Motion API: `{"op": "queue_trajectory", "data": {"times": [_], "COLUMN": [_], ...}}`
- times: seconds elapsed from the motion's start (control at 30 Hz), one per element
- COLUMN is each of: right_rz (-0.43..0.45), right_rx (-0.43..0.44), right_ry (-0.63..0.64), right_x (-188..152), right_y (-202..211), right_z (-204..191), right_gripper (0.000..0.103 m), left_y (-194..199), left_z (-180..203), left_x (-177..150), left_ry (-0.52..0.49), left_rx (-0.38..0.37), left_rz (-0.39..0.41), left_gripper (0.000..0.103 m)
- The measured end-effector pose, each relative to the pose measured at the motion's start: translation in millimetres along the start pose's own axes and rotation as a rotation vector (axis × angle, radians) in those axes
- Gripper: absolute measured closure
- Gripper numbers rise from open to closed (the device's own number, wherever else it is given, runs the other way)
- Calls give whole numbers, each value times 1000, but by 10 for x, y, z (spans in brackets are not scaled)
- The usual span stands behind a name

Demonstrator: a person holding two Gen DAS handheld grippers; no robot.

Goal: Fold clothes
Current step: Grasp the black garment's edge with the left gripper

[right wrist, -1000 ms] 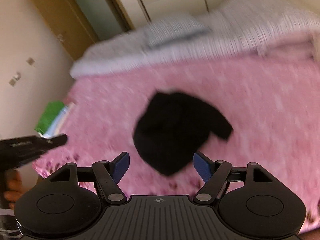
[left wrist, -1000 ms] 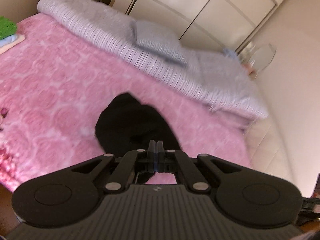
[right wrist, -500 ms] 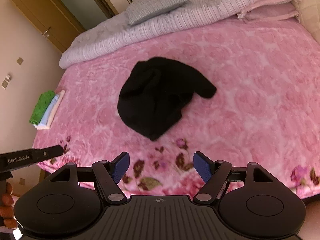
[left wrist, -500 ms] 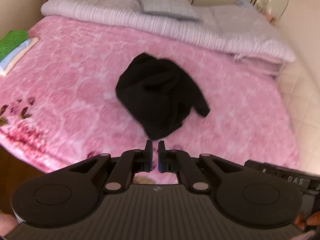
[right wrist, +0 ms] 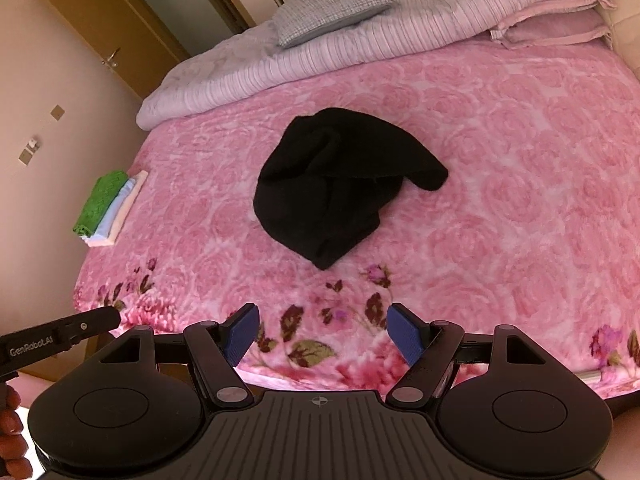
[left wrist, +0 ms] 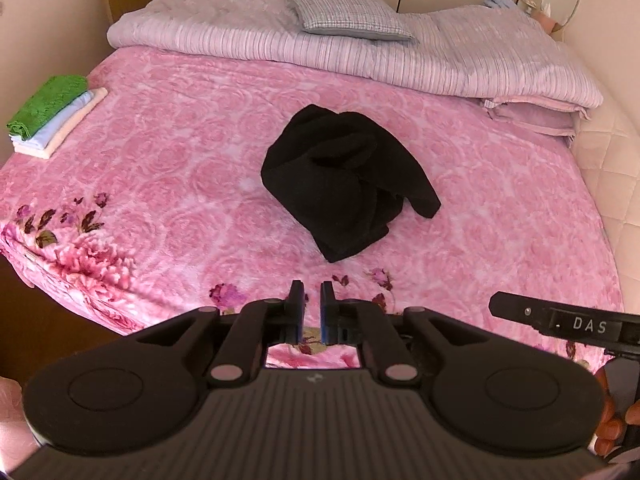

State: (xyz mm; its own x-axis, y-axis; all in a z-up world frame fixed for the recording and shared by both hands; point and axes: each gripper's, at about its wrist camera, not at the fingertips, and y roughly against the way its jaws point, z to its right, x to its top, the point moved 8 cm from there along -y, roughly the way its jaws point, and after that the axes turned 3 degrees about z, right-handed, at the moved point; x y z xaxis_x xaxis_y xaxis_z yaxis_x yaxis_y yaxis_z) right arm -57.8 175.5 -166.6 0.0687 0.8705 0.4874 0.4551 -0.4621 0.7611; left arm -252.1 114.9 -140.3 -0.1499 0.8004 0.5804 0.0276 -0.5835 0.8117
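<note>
A black garment point(left wrist: 344, 176) lies crumpled in a heap in the middle of the pink floral bed cover point(left wrist: 160, 168); the right wrist view shows the same garment point(right wrist: 340, 184). My left gripper point(left wrist: 311, 308) hovers over the bed's near edge, well short of the heap. Only a narrow gap separates its fingers, and nothing is in it. My right gripper point(right wrist: 323, 334) also hangs above the near edge, wide open and empty. Neither gripper touches the garment.
A stack of folded clothes point(left wrist: 52, 114), green on top, sits at the bed's left edge, also seen as the stack point(right wrist: 108, 208). A rolled striped quilt point(left wrist: 400, 52) with a checked pillow point(left wrist: 352, 16) lines the far side. A padded bed frame point(left wrist: 608, 152) curves along the right.
Both grippers have pulled back from the black garment towards the bed's near edge. The left fingers, pressed together a second ago, now stand slightly apart. The garment lies still.
</note>
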Motion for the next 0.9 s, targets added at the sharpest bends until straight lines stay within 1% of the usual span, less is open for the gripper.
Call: {"op": "queue_trajectory", "data": {"times": [0.07,0.2,0.43,0.57,0.73,0.83,0.9], "right_rz": [1,4,33,47,44,52,53], "right_rx": [-3,-23,-83,-137,-196,-231,-263], "right_ry": [-3,-21,-99,-177,-302,-406,-457], "right_x": [11,80,301,399,417,355,265], "right_y": [-35,-151,-470,-715,-1011,-1158,-1247], "right_z": [-9,-29,-34,-65,-135,-154,-149], "right_gripper": [28,28,28,28,28,28,28], "left_y": [-26,-142,-575,-881,-1261,-1495,-1656], "left_z": [-45,-156,-483,-722,-1021,-1115,-1148], "left_x": [42,154,527,816,1190,1333,1386], "left_ry": [0,-6,-48,-104,-181,-238,-280], "left_rx": [1,-10,-70,-116,-172,-214,-245], "left_rz": [4,4,-15,-41,-74,-102,-120], "left_gripper": [94,94,90,89,88,86,81]}}
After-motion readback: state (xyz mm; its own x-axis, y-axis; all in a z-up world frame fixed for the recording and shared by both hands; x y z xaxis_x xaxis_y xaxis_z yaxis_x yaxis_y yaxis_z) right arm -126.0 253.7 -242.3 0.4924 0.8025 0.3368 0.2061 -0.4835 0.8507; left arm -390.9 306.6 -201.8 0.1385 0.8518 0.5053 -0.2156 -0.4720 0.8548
